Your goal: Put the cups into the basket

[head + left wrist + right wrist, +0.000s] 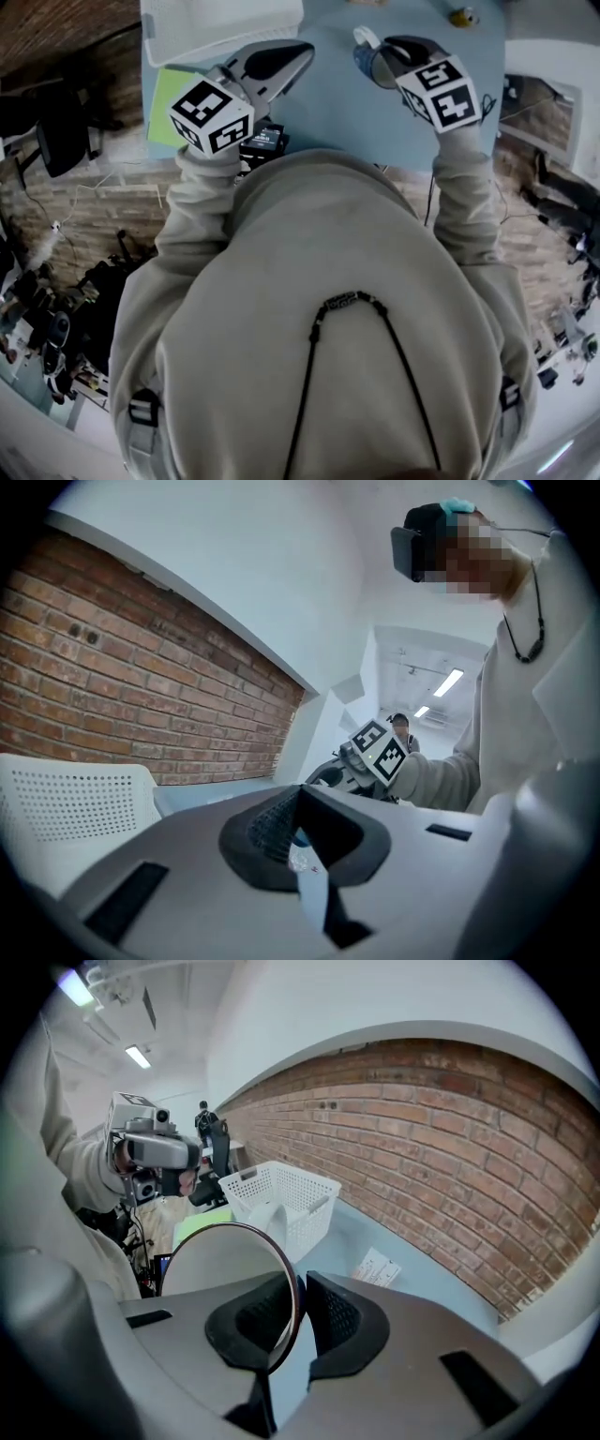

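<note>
My right gripper (300,1283) is shut on the wall of a cup (225,1269). One pad sits inside its dark rim and one outside. In the head view this bluish cup (375,64) hangs tilted above the blue table (337,103), held by the right gripper (389,52). The white perforated basket (281,1194) stands further left, with a white cup-like shape (267,1218) inside it. Near the basket's front edge (220,23) is my left gripper (300,52). Its jaws meet at the tips with nothing held, as the left gripper view (300,794) also shows.
A green pad (169,103) and a black device (262,141) lie at the table's near left edge. A paper slip (377,1267) rests on the table by the brick wall (450,1147). A small yellow object (461,16) sits at the far right.
</note>
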The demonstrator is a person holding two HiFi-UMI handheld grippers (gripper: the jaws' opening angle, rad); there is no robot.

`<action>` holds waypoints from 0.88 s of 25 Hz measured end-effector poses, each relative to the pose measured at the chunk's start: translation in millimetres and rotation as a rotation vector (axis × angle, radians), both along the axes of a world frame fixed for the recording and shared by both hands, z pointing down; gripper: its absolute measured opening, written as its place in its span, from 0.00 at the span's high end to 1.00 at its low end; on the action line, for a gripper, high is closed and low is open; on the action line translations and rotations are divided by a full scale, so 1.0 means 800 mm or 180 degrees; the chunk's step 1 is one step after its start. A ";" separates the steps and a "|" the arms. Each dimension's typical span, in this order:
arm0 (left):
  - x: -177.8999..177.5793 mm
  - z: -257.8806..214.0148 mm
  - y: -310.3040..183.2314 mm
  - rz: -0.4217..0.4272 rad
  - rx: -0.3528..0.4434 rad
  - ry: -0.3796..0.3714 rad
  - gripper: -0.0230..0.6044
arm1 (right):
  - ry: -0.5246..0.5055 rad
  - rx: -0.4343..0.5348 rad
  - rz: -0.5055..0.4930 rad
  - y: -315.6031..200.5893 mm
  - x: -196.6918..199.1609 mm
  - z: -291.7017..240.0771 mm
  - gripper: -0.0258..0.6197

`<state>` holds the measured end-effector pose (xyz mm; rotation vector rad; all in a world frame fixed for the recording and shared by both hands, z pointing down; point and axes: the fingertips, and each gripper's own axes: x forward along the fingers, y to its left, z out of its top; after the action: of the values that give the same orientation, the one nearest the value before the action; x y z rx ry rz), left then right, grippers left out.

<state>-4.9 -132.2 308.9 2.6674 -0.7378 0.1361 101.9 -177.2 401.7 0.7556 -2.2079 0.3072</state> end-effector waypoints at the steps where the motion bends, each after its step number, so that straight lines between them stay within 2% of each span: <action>1: 0.003 0.000 -0.002 -0.0006 0.0004 -0.0044 0.97 | -0.0035 0.0035 -0.0022 -0.001 0.000 -0.004 0.88; 6: 0.032 0.001 -0.016 -0.0051 -0.0045 -0.0198 0.97 | -0.0183 0.0092 -0.0168 -0.015 0.013 -0.012 0.88; 10: 0.021 -0.012 -0.016 -0.0133 0.0013 -0.0260 0.97 | -0.0253 0.0123 -0.0289 -0.016 -0.005 -0.024 0.88; 13: -0.002 -0.024 -0.019 -0.0195 -0.0019 -0.0148 0.97 | -0.0232 0.0172 -0.0391 -0.022 -0.031 -0.031 0.88; 16: -0.012 -0.038 -0.019 -0.0210 -0.0143 0.0161 0.97 | -0.0205 0.0227 -0.0450 -0.023 -0.051 -0.041 0.88; 20: -0.010 -0.043 -0.016 -0.0170 0.0012 0.0061 0.97 | -0.0148 0.0302 -0.0420 -0.020 -0.056 -0.054 0.88; 22: -0.007 -0.049 -0.014 -0.0126 0.0054 0.0095 0.97 | -0.0115 0.0335 -0.0377 -0.015 -0.051 -0.063 0.88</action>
<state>-10.8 -143.1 269.6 2.6630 -0.7850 0.0800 61.0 -188.8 351.3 0.6763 -2.3065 0.1477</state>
